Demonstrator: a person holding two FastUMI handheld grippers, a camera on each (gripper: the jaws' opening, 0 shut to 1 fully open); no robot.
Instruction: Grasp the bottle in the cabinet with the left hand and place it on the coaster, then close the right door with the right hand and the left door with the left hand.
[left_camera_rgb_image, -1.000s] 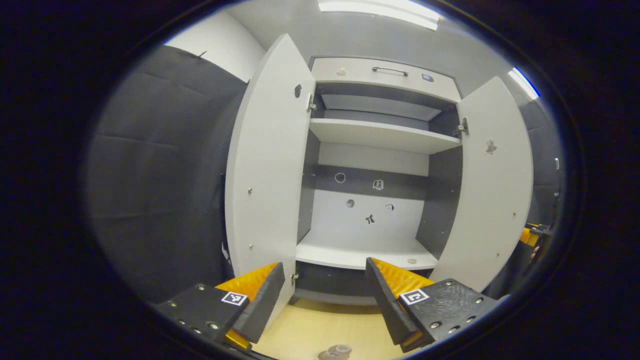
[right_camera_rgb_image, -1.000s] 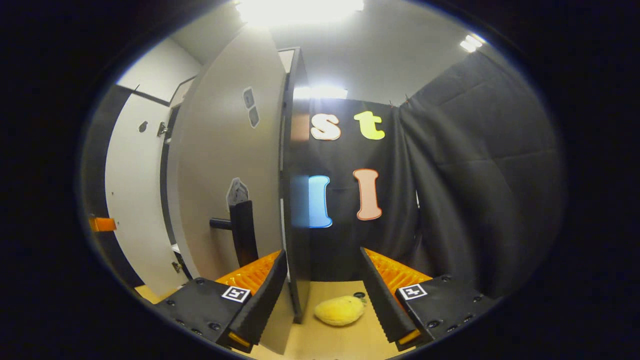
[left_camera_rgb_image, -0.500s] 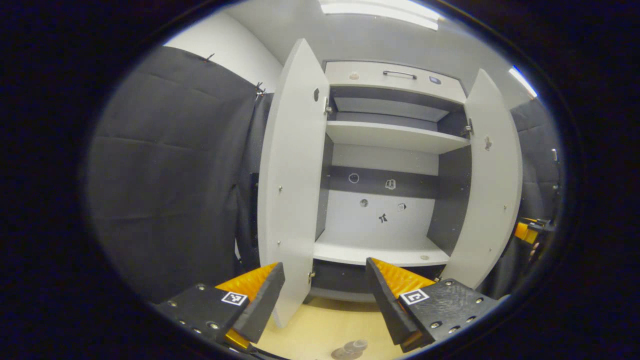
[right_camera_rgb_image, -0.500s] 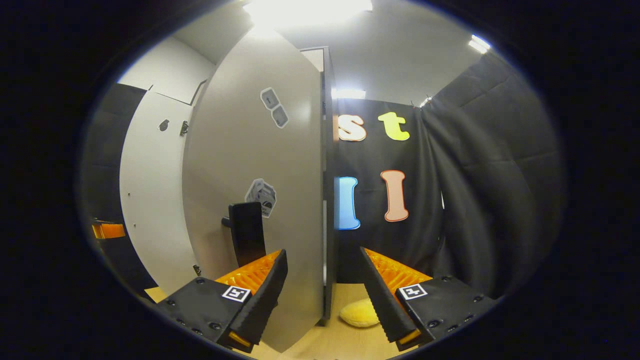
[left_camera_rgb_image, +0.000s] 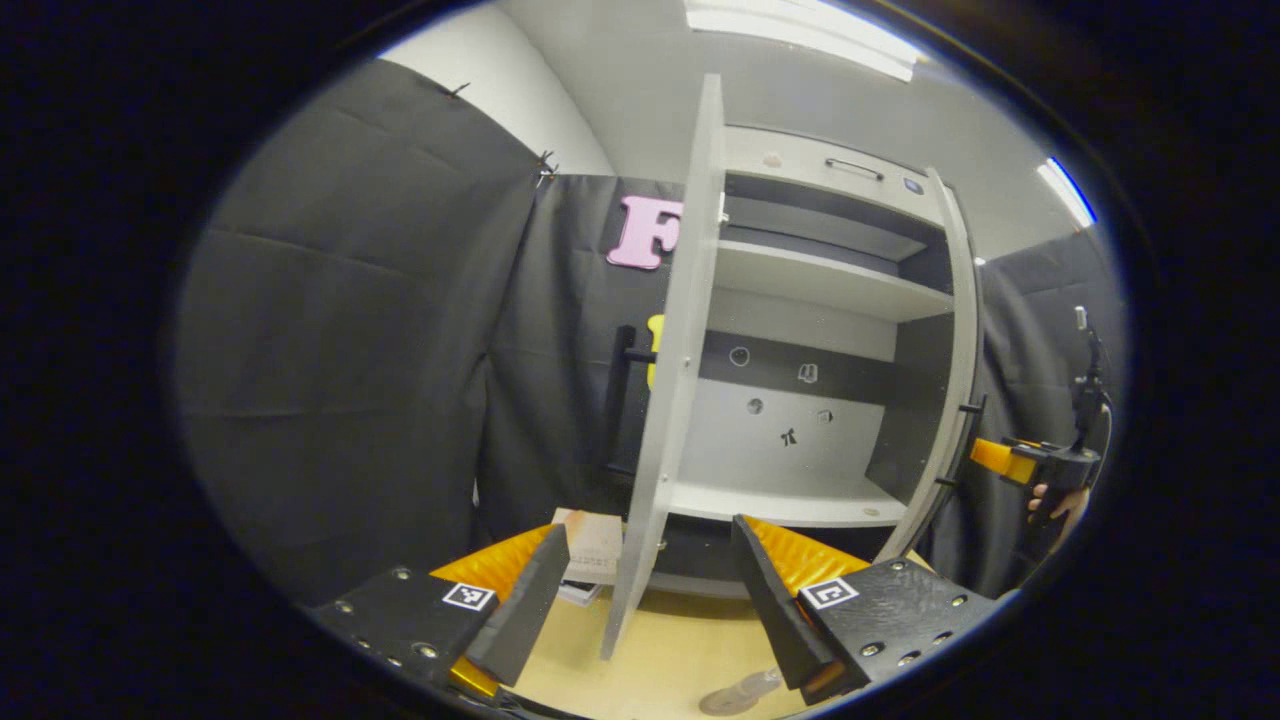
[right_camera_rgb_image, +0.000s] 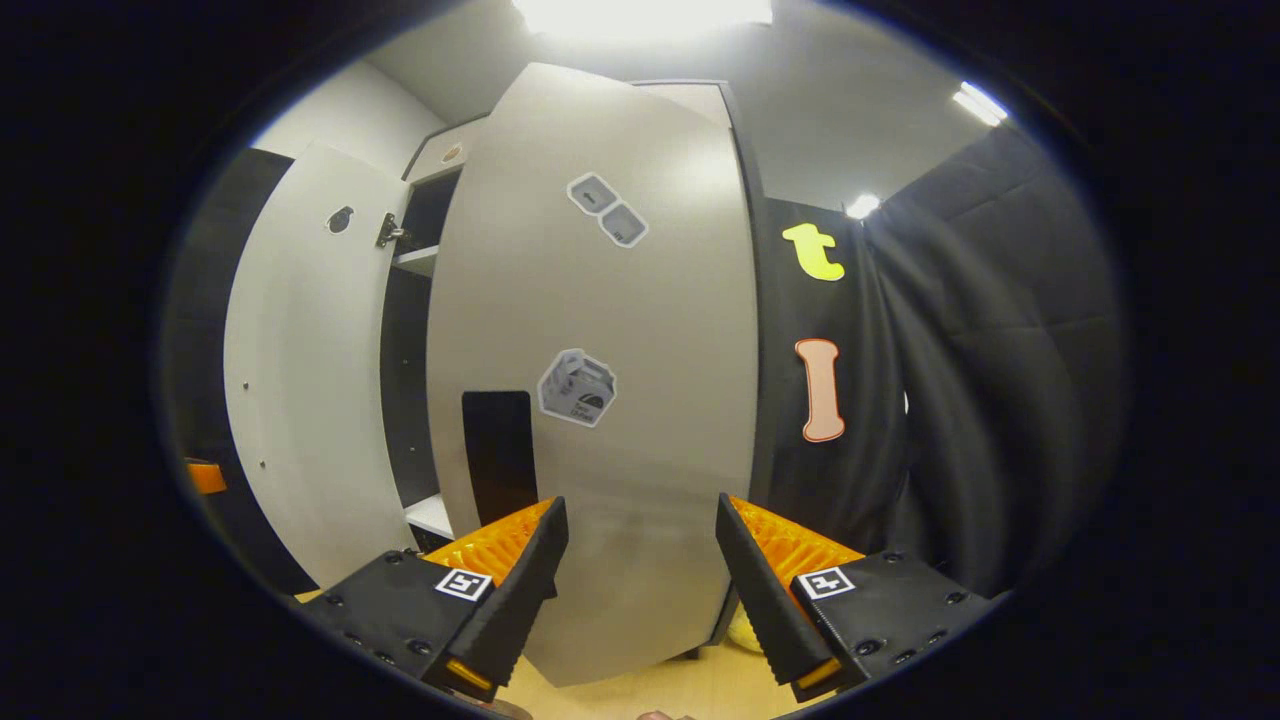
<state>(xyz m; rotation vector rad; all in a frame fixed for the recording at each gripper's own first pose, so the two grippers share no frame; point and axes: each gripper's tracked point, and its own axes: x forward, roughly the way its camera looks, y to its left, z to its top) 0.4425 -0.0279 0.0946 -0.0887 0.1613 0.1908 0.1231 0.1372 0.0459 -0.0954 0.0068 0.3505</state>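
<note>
So, you had the right hand-held gripper (right_camera_rgb_image: 635, 585) spread wide with nothing between its fingers, facing the outer face of the right door (right_camera_rgb_image: 600, 400) almost square on. That door stood tall, its long axis upright, part-swung toward the cabinet (left_camera_rgb_image: 800, 400); a dark gap beside its left edge showed it was not yet shut. The black handle (right_camera_rgb_image: 497, 455) on that door sat just left of and above your right gripper's left finger, near but not touching as far as could be told. Judging by that, the push needed to go forward onto the door face, toward the cabinet.

Your left hand-held gripper (left_camera_rgb_image: 650, 600) was likewise spread and empty, sitting in front of the cabinet. The left door (left_camera_rgb_image: 672, 400) met it edge-on, upright, its free edge rising between the two fingers in that view but farther off, toward the cabinet. The left gripper was clearly the nearer one to that door; the right gripper was seen at the far side of the cabinet (left_camera_rgb_image: 1040, 465), beyond the right door's edge.

The bottle (left_camera_rgb_image: 740, 690) was out of the cabinet, down on the counter (left_camera_rgb_image: 640, 660) in front of it, below the left gripper's fingers. Whether a coaster sat under it, you could not tell. The lower shelf (left_camera_rgb_image: 780, 500) looked bare of any bottle.
</note>
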